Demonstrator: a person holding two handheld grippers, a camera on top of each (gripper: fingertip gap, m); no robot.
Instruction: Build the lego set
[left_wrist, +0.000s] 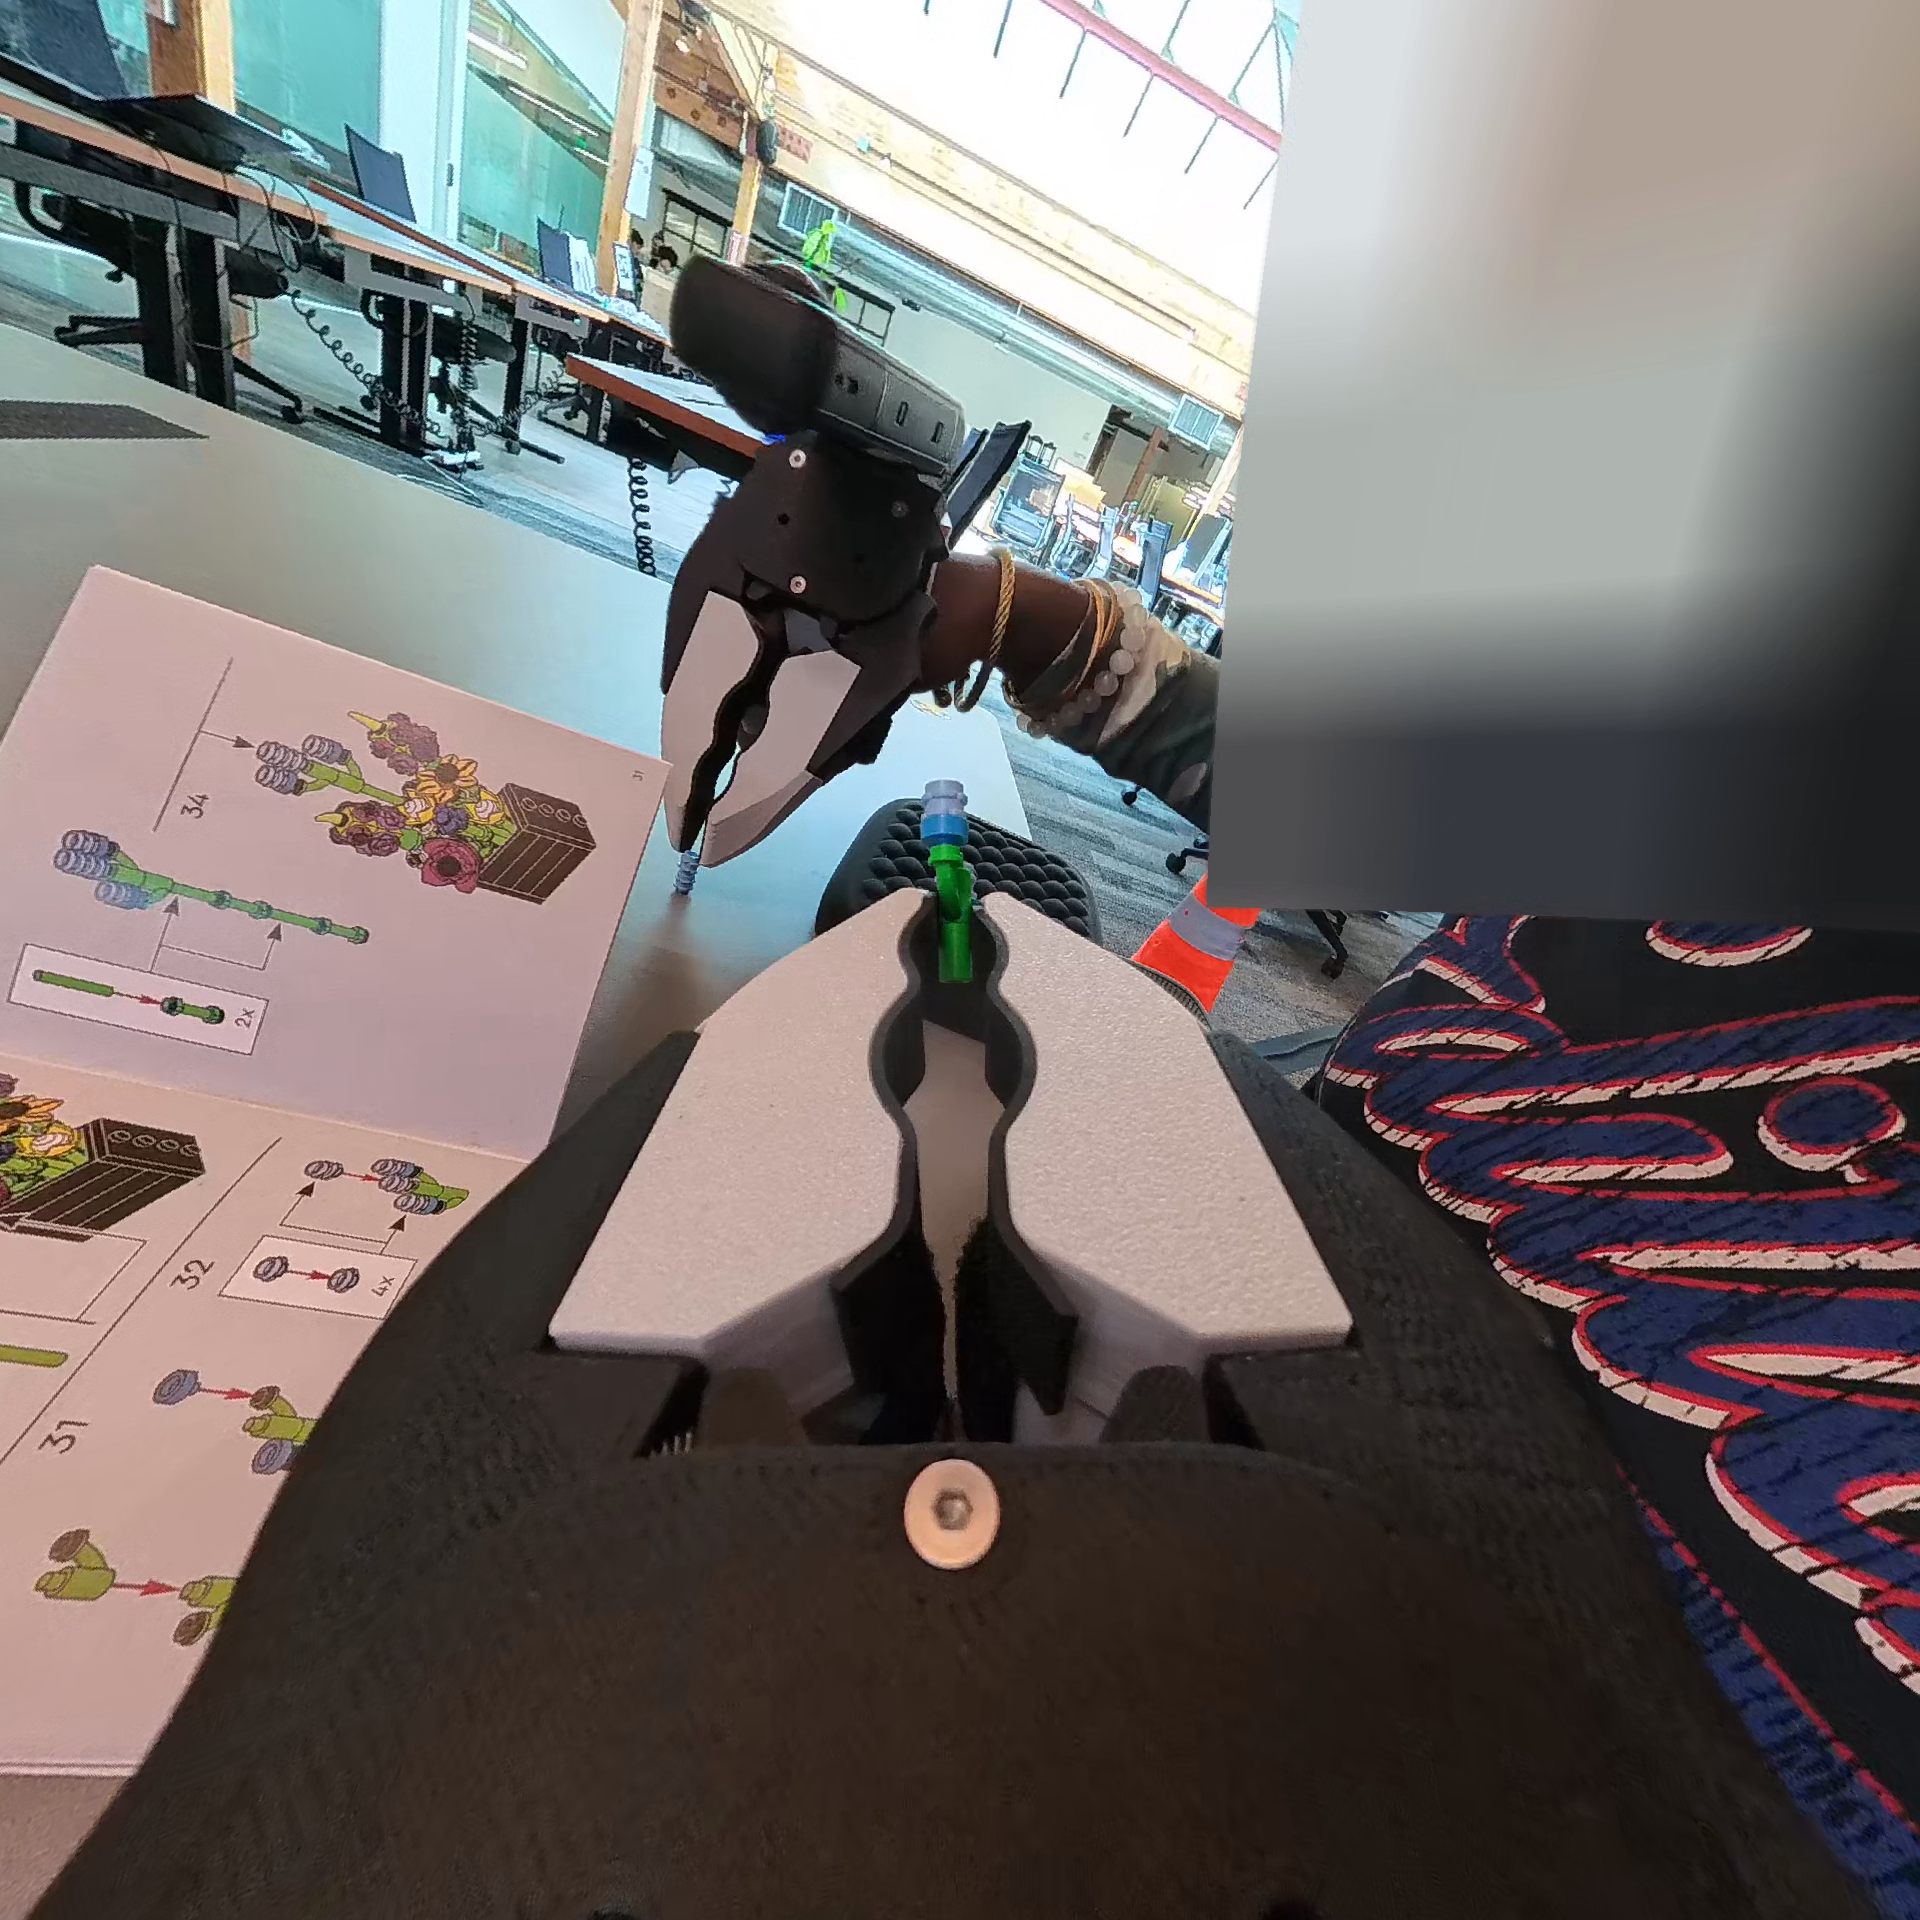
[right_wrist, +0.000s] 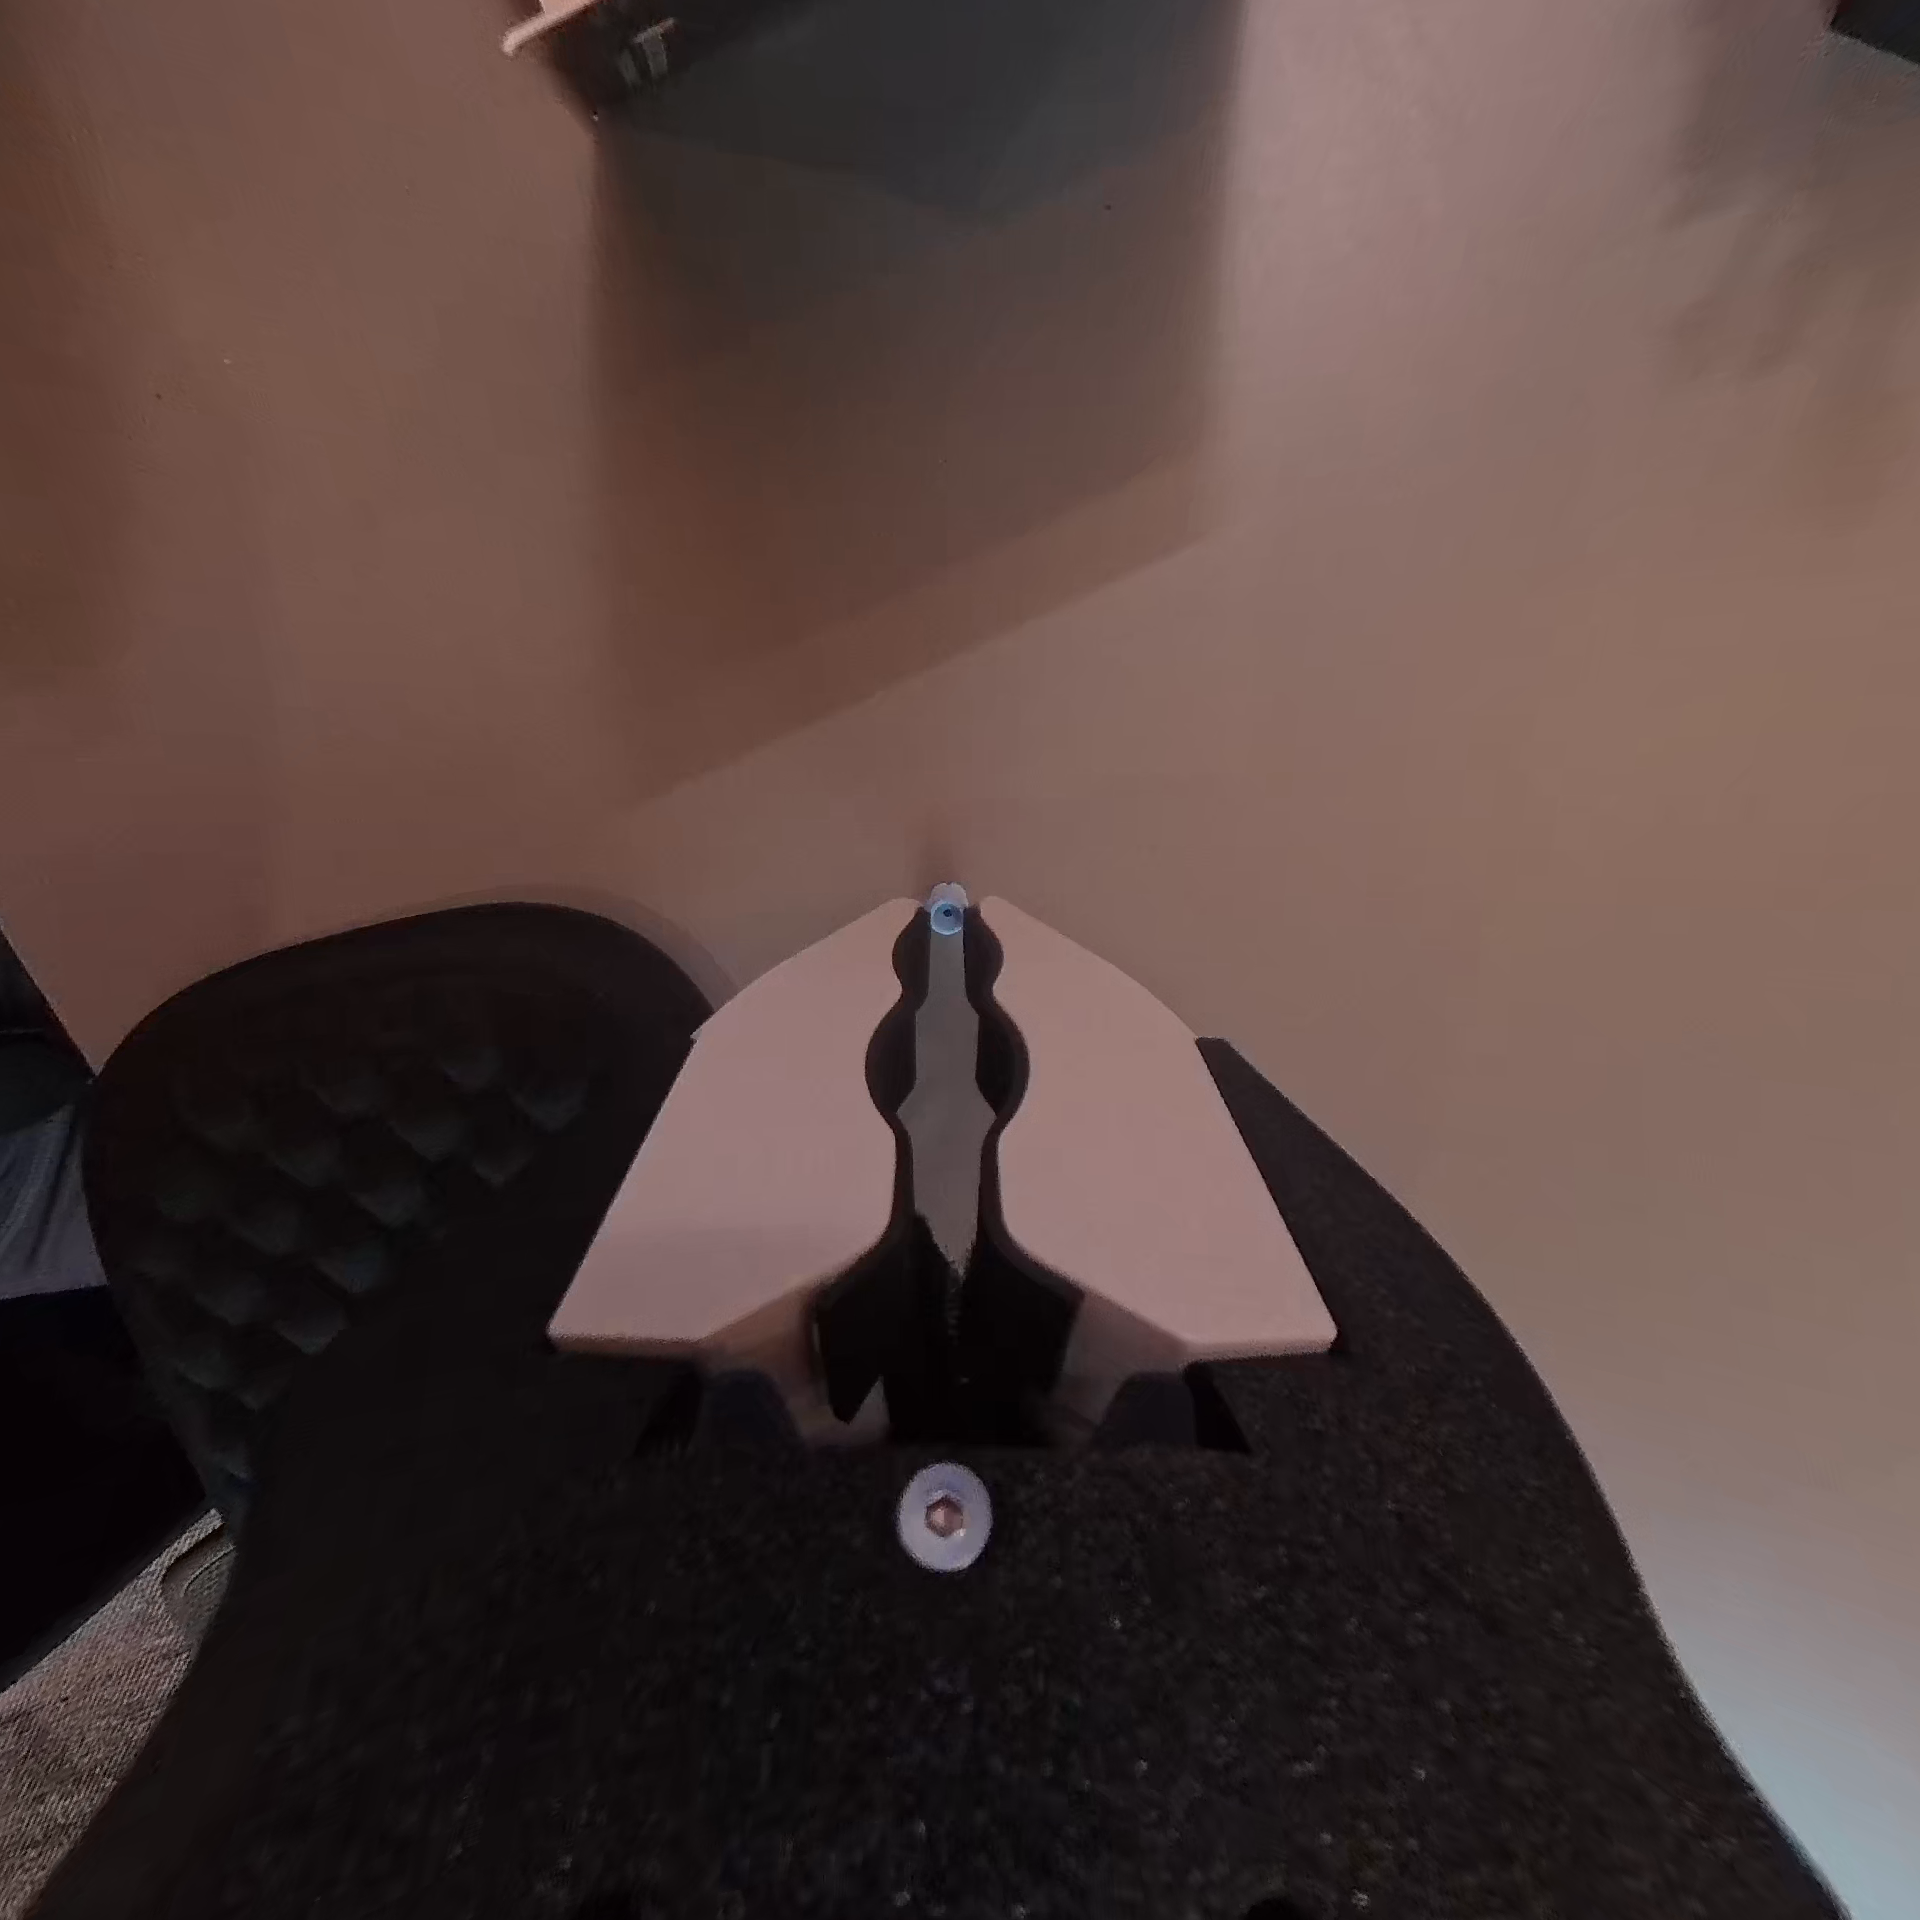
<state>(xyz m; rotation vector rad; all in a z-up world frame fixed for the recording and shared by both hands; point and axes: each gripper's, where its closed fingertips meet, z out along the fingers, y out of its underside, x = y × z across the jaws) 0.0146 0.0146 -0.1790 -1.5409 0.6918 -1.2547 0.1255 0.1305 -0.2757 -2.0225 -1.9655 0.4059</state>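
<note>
Left gripper (left_wrist: 951, 920) fingers clenched on an upright green stem (left_wrist: 951, 925); right gripper (left_wrist: 694, 836), ahead-left, pinches a pale blue stack (left_wrist: 686, 871) pointing down at the counter (left_wrist: 436, 561).

bright open office, perhaps skylit desks (left_wrist: 436, 249)

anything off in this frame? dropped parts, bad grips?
Nothing stands out. The left gripper holds the green stem with its blue tip upright; the right gripper pinches a small blue stack at the table. The booklet lies open, flat.
</note>
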